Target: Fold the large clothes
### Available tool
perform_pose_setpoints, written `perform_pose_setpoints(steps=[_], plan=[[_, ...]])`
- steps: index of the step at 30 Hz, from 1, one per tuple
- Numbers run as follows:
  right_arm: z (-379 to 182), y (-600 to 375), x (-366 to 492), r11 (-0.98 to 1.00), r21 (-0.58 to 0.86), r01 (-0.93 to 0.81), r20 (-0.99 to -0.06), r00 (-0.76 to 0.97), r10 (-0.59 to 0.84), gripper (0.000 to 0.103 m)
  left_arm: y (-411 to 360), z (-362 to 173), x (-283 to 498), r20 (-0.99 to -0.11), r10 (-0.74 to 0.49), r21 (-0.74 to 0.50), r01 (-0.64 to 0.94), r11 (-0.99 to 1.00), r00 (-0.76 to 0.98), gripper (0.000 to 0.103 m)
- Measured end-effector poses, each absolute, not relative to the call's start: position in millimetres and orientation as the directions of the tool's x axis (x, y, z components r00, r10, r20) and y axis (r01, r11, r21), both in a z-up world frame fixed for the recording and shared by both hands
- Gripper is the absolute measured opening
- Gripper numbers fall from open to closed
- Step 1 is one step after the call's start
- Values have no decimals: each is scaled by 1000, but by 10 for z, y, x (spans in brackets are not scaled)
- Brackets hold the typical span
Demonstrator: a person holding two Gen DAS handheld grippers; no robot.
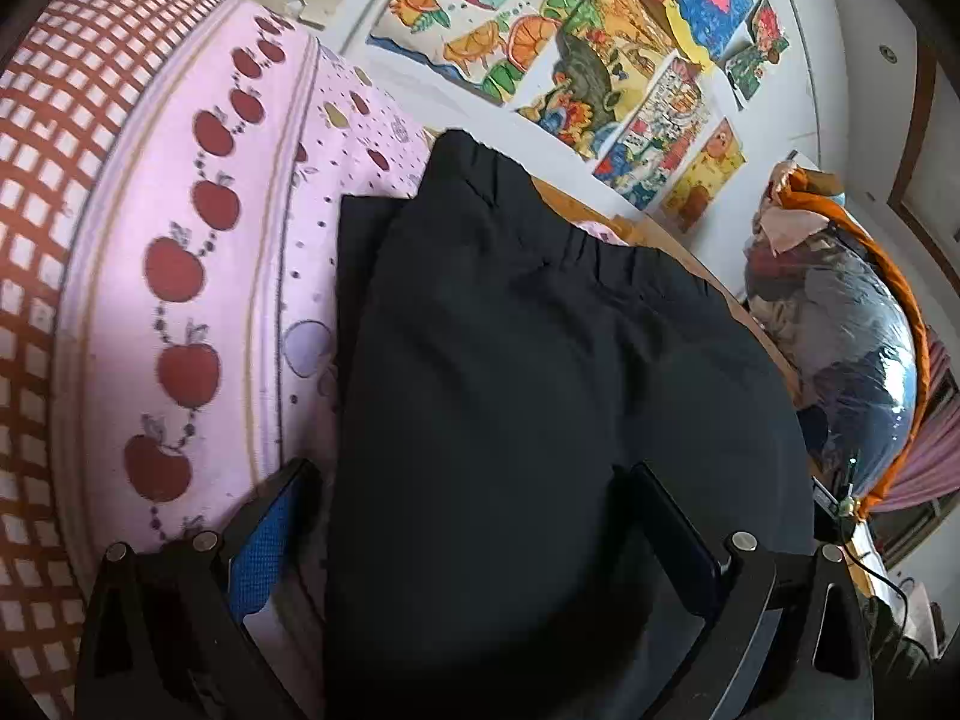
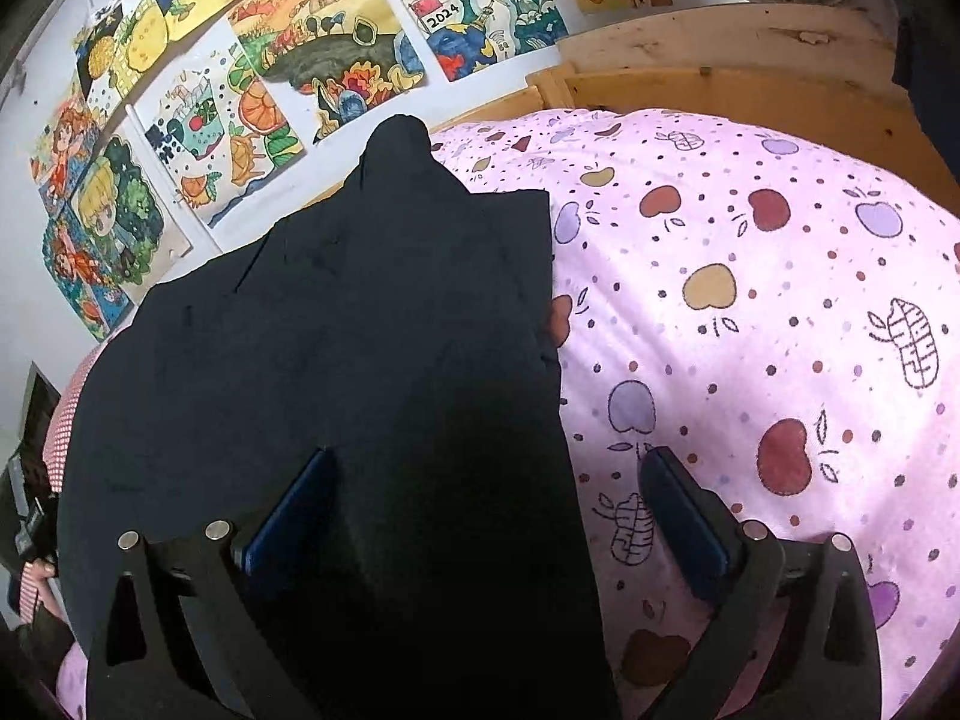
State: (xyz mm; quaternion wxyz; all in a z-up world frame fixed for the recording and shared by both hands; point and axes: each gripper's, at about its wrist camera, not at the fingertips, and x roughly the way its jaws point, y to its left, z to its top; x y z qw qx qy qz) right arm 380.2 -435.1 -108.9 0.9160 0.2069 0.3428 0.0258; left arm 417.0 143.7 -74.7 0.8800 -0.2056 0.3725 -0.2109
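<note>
A pair of black trousers (image 1: 540, 360) lies folded on a pink apple-print bedsheet (image 1: 180, 252), its gathered waistband toward the wall. The trousers also show in the right wrist view (image 2: 336, 348), with a straight folded edge on their right side. My left gripper (image 1: 468, 504) is open, its fingers standing wide over the near left edge of the trousers, nothing clamped. My right gripper (image 2: 492, 498) is open, its left finger over the black cloth and its right finger over the bedsheet (image 2: 750, 300).
A red-and-white checked cover (image 1: 66, 138) lies at the left. Colourful drawings (image 1: 576, 54) cover the wall behind. A wooden bed frame (image 2: 720, 78) edges the mattress. A clear bag of clothes (image 1: 840, 324) stands at the right.
</note>
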Motion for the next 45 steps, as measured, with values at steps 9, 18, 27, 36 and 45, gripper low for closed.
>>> perform_pose_setpoints(steps=[9, 18, 27, 36, 45], plan=[[-1151, -4353, 3767, 901, 428, 63, -595, 771, 229, 101, 1386, -792, 4240, -571, -559, -536, 242, 809, 601, 103], [-1159, -4344, 3764, 901, 431, 58, -594, 770, 234, 101, 1358, -807, 4270, -587, -555, -526, 244, 815, 589, 103], [-1166, -4314, 3749, 899, 437, 37, -585, 771, 253, 101, 1334, -821, 4298, -591, -556, -519, 252, 817, 585, 103], [-1200, -4241, 3783, 885, 465, -16, -577, 753, 317, 101, 1311, -831, 4328, -592, -567, -521, 265, 811, 573, 103], [-1234, -4234, 3965, 849, 528, -8, -636, 659, 401, 102, 1271, -854, 4371, -611, -584, -528, 275, 804, 534, 103]])
